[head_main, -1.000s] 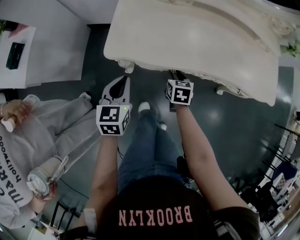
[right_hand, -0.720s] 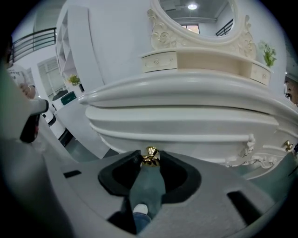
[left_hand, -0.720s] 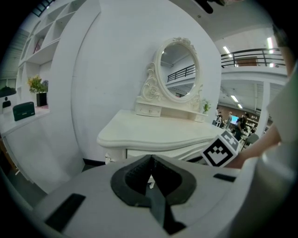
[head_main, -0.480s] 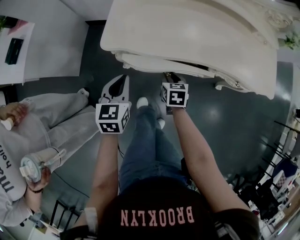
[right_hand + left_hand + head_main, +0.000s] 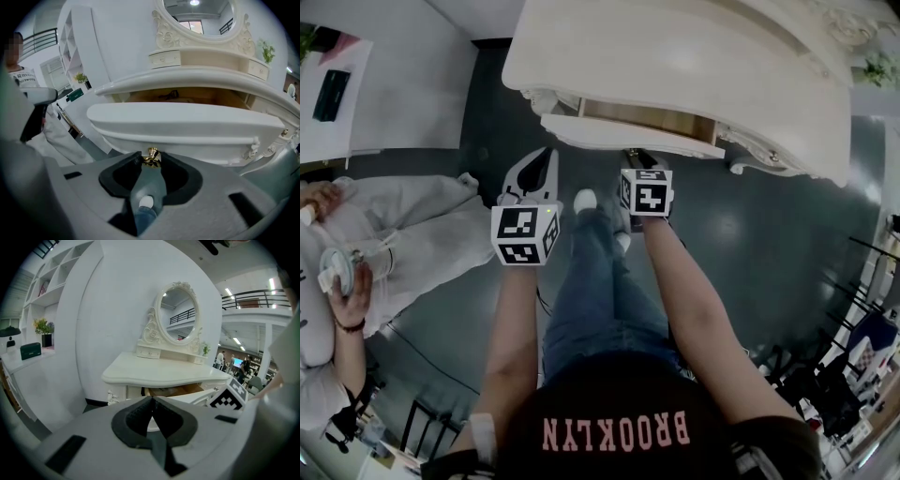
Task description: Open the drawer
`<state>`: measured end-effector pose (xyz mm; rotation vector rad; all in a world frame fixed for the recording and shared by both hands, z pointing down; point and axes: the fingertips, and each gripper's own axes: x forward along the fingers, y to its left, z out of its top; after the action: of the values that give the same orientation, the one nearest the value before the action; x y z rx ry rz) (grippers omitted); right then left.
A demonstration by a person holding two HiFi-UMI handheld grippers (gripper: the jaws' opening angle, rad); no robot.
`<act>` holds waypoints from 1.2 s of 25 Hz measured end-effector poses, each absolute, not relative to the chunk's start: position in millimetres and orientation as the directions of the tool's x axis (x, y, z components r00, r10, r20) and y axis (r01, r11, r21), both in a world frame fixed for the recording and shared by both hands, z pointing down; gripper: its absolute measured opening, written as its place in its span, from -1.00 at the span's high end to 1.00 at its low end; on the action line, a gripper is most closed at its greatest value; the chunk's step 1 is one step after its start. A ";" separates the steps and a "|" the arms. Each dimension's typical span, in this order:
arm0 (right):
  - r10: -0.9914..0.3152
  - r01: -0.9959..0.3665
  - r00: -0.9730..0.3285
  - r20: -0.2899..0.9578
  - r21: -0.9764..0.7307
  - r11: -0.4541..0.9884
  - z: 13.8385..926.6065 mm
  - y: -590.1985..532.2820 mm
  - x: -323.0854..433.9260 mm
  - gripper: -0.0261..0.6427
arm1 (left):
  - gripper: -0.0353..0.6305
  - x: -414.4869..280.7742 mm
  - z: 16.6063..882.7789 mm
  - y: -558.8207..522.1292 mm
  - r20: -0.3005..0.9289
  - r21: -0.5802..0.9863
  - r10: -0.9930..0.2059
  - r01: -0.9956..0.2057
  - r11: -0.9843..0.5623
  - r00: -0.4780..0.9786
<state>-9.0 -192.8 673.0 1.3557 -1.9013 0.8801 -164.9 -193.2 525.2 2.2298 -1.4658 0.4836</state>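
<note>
A white dressing table has a drawer pulled partly out, its brown inside showing. In the right gripper view the drawer front spans the frame, and a small gold knob sits below it. My right gripper is shut on that knob; in the head view the right gripper reaches the drawer's front edge. My left gripper hangs left of it over the dark floor, apart from the table. The left gripper is shut with nothing in it.
A seated person in grey clothes holds a cup at the left. A white counter stands at the far left. An oval mirror rises on the table. My own legs and shoes are below the drawer.
The drawer has slid out from under the table top, with the right gripper drawing back on the knob. The left gripper drifted back a little. The seated person shifted left.
</note>
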 end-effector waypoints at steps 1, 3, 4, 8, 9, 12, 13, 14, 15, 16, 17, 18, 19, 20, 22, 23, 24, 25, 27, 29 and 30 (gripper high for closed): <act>-0.531 -0.957 -0.267 0.804 -0.157 0.245 672.8 -190.2 -9.4 0.57 | 0.90 -165.0 524.8 -191.2 0.505 0.159 -0.774 -0.923 -0.352 0.382; -0.530 -0.958 -0.264 0.806 -0.157 0.239 672.8 -184.6 -10.0 0.57 | 0.90 -165.3 524.4 -186.9 0.503 0.160 -0.775 -0.922 -0.352 0.382; -0.529 -0.959 -0.263 0.807 -0.157 0.237 673.0 -181.5 -10.2 0.57 | 0.90 -165.5 524.1 -184.7 0.502 0.160 -0.775 -0.922 -0.352 0.383; -0.523 -0.958 -0.267 0.809 -0.164 0.236 673.2 -169.4 -12.0 0.57 | 0.90 -165.7 522.3 -175.6 0.499 0.162 -0.778 -0.922 -0.351 0.383; -0.521 -0.957 -0.269 0.810 -0.166 0.236 673.3 -166.7 -12.5 0.57 | 0.90 -165.8 522.1 -173.4 0.498 0.162 -0.778 -0.923 -0.350 0.382; -0.519 -0.957 -0.271 0.810 -0.170 0.235 673.6 -157.9 -13.4 0.56 | 0.90 -166.5 522.4 -165.4 0.495 0.164 -0.782 -0.924 -0.345 0.379; -0.518 -0.957 -0.271 0.811 -0.170 0.235 673.8 -154.7 -13.8 0.56 | 0.90 -166.9 522.7 -162.0 0.494 0.164 -0.783 -0.925 -0.344 0.379; -0.517 -0.957 -0.272 0.812 -0.171 0.235 674.1 -151.5 -14.5 0.56 | 0.90 -167.5 522.9 -158.6 0.493 0.164 -0.784 -0.925 -0.343 0.378; -0.516 -0.957 -0.272 0.812 -0.171 0.235 674.3 -148.3 -15.2 0.56 | 0.90 -168.2 523.0 -155.3 0.492 0.164 -0.785 -0.925 -0.342 0.377; -0.515 -0.956 -0.273 0.813 -0.172 0.236 674.3 -145.3 -16.0 0.56 | 0.90 -169.1 522.9 -152.0 0.492 0.164 -0.785 -0.926 -0.340 0.375; -0.514 -0.956 -0.274 0.813 -0.173 0.237 674.2 -142.5 -16.8 0.56 | 0.90 -170.0 522.8 -148.7 0.492 0.164 -0.786 -0.927 -0.338 0.374; -0.514 -0.956 -0.275 0.813 -0.174 0.237 674.1 -139.6 -17.5 0.56 | 0.90 -170.8 522.6 -145.3 0.492 0.164 -0.787 -0.928 -0.336 0.372; -0.513 -0.956 -0.276 0.813 -0.175 0.237 674.1 -136.6 -18.0 0.56 | 0.90 -171.5 522.5 -141.9 0.491 0.164 -0.788 -0.928 -0.334 0.370; -0.511 -0.955 -0.277 0.814 -0.176 0.237 674.2 -133.7 -18.1 0.56 | 0.90 -171.8 522.5 -138.6 0.491 0.164 -0.790 -0.929 -0.332 0.369; -0.507 -0.954 -0.280 0.815 -0.179 0.239 674.2 -128.1 -17.7 0.56 | 0.90 -171.9 522.8 -131.9 0.491 0.164 -0.791 -0.930 -0.328 0.365; -0.505 -0.954 -0.282 0.815 -0.181 0.241 674.2 -125.2 -17.7 0.56 | 0.90 -171.9 523.0 -128.4 0.492 0.163 -0.791 -0.931 -0.325 0.363; -0.503 -0.952 -0.285 0.816 -0.183 0.243 674.4 -122.2 -17.8 0.56 | 0.90 -171.9 523.1 -125.1 0.493 0.163 -0.792 -0.932 -0.323 0.360; -0.500 -0.952 -0.288 0.817 -0.185 0.246 674.6 -119.2 -18.0 0.56 | 0.90 -171.8 523.1 -122.1 0.493 0.163 -0.793 -0.933 -0.320 0.358; -0.498 -0.950 -0.291 0.817 -0.187 0.249 674.8 -113.6 -18.8 0.56 | 0.90 -171.7 522.7 -116.9 0.489 0.164 -0.796 -0.934 -0.317 0.356; -0.498 -0.949 -0.293 0.816 -0.187 0.252 675.0 -108.8 -20.0 0.57 | 0.90 -171.9 522.5 -112.0 0.487 0.164 -0.798 -0.935 -0.315 0.355; -0.498 -0.949 -0.294 0.816 -0.187 0.254 675.1 -106.6 -20.6 0.57 | 0.90 -172.1 522.5 -109.6 0.487 0.163 -0.799 -0.935 -0.315 0.354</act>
<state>-20.6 -106.6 675.1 1.3126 -1.9012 0.9216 -172.1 -109.6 522.5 2.2070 -1.5146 0.4454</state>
